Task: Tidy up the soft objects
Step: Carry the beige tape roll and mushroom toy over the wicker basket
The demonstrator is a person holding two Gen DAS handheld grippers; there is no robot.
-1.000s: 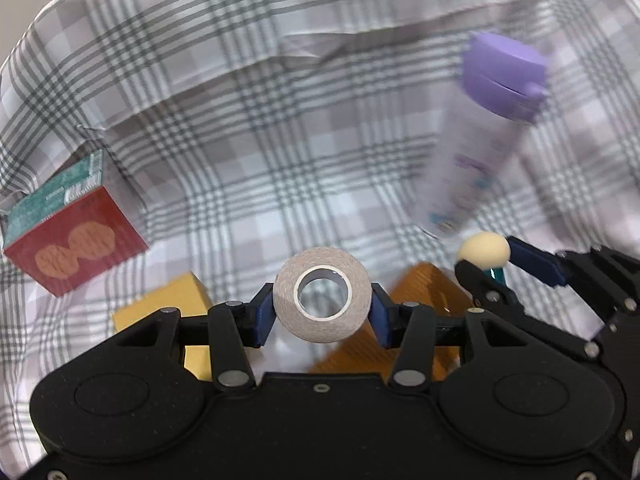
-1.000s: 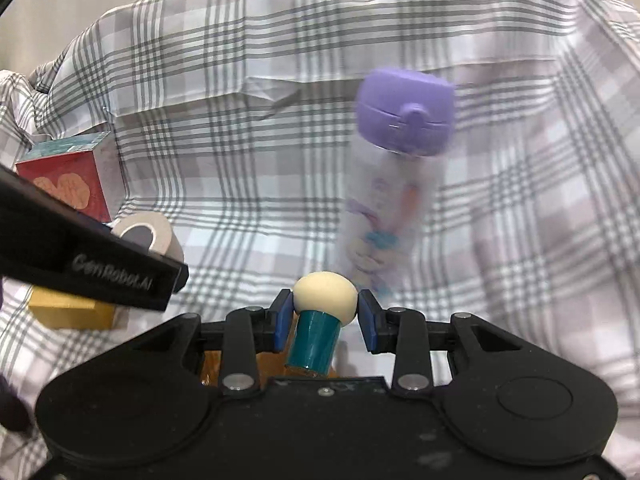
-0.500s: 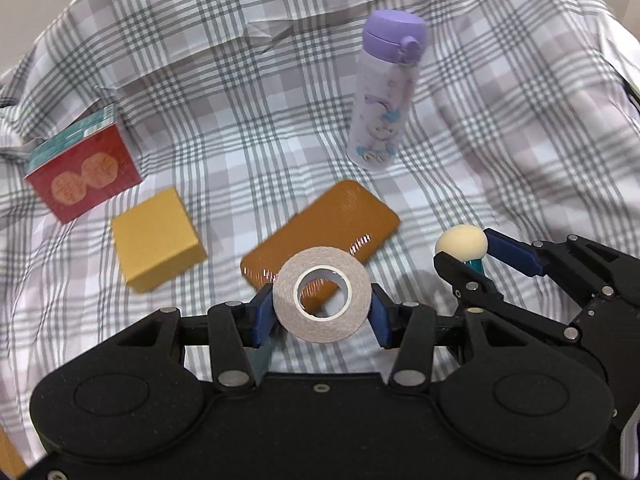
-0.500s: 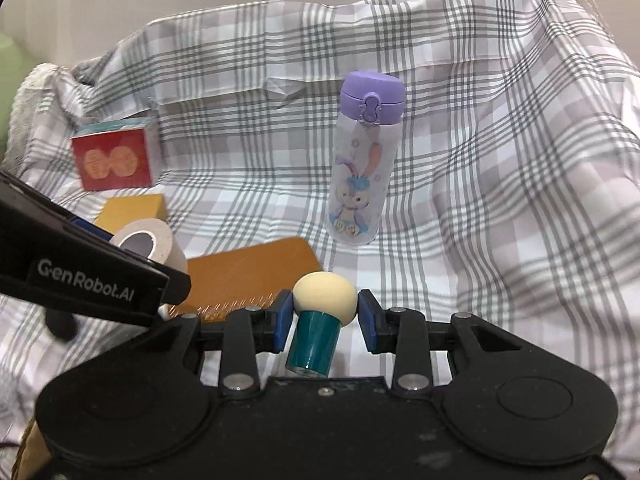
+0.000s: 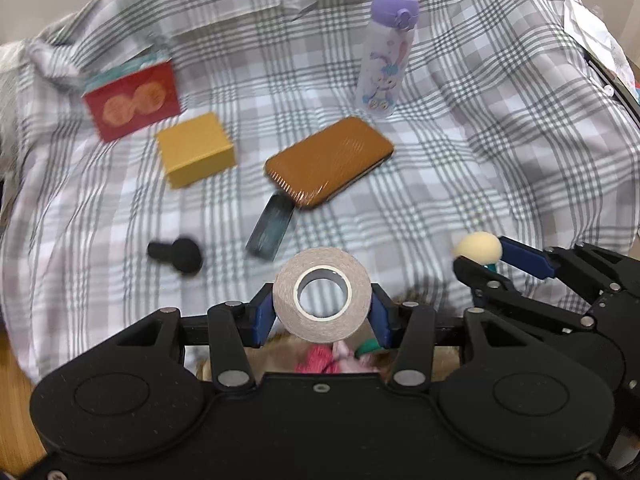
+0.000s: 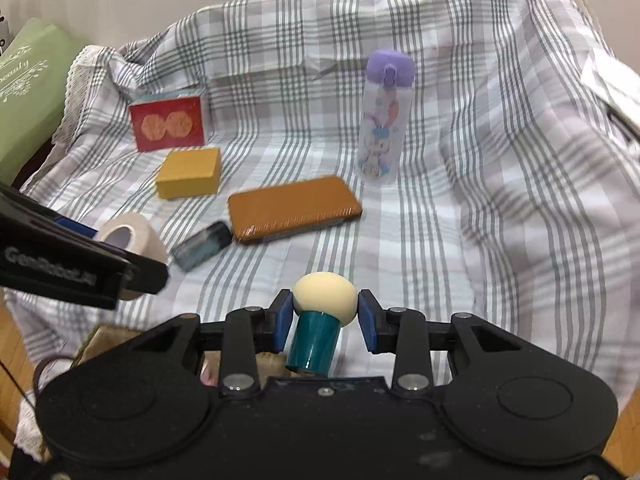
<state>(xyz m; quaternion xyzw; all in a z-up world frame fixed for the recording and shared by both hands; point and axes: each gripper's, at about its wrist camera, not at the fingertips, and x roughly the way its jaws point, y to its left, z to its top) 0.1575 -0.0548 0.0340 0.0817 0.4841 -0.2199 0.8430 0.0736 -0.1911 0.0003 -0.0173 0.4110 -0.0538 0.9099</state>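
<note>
From the left wrist, the left claw (image 5: 322, 316) squeezes one tape roll (image 5: 320, 294) to carry it. On the checked cloth (image 5: 480, 140) lie two boxes and one bottle (image 5: 386, 54).

From the right wrist, the right claw (image 6: 324, 320) pinches one sponge puff (image 6: 323, 298), near the middle, ready for sorting.

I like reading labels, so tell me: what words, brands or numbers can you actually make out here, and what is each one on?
"GenRobot.AI", blurred, on the black side of the left gripper.
"Beauty", in script and partly cut off, on the green box.
The red box bears only two orange shapes.
The purple-capped bottle has a cartoon rabbit; any print is too blurred to read.
</note>
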